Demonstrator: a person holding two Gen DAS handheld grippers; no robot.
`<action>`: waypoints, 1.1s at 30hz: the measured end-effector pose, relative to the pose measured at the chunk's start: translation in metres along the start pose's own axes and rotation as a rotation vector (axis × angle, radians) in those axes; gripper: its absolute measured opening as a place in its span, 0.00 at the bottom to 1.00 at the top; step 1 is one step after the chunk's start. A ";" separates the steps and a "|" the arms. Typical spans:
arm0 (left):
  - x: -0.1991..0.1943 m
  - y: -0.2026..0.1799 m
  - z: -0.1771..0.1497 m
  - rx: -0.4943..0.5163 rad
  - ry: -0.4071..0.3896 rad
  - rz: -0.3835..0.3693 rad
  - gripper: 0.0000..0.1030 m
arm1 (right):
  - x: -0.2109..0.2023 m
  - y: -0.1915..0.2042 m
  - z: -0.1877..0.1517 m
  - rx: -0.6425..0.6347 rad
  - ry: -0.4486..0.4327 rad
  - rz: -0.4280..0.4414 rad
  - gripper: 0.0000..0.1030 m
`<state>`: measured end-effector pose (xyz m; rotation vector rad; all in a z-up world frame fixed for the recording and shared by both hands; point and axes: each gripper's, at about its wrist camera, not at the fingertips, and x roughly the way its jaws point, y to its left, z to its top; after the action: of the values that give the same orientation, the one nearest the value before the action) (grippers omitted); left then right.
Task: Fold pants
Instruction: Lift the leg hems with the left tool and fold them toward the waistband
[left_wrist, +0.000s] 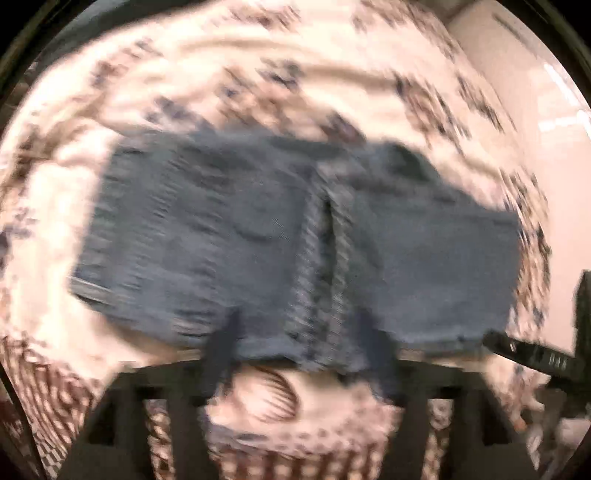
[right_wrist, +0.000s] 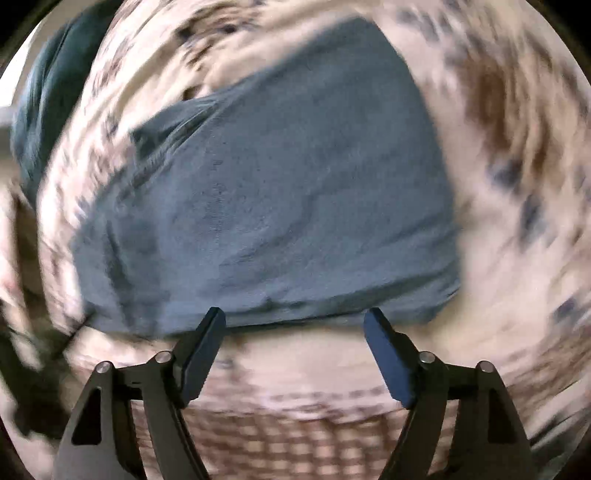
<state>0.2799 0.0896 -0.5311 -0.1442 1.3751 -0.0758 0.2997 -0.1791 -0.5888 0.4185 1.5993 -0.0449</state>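
Black jaws spread; blue denim pants (right_wrist: 266, 206) folded, rectangular.

A cream bedspread (left_wrist: 280, 55) with dark floral print covers the surface — its near border (right_wrist: 295, 435) turns to a brown-and-cream check. Beyond its far right edge lies pale, glossy floor (left_wrist: 546, 122) catching bright reflections. Both views are motion-blurred.

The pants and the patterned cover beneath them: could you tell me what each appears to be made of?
The pants look like blue-grey denim, matte: a raised double seam and a stitched pocket show in the left wrist view. The patterned cover seems a soft woven or printed fabric, cream with dark and brown motifs, wrinkled; blur leaves the weave uncertain.
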 end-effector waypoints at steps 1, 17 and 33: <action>-0.002 0.009 -0.001 -0.026 -0.021 -0.006 1.00 | -0.003 0.004 0.001 -0.024 -0.013 -0.032 0.78; 0.074 0.213 -0.025 -1.051 -0.209 -0.459 0.96 | 0.028 0.046 0.032 -0.026 0.025 -0.002 0.81; 0.065 0.218 -0.017 -0.858 -0.255 -0.416 0.37 | 0.044 0.053 0.047 -0.060 0.027 -0.119 0.81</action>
<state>0.2692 0.2956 -0.6294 -1.1188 1.0279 0.1868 0.3599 -0.1328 -0.6239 0.2780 1.6467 -0.0818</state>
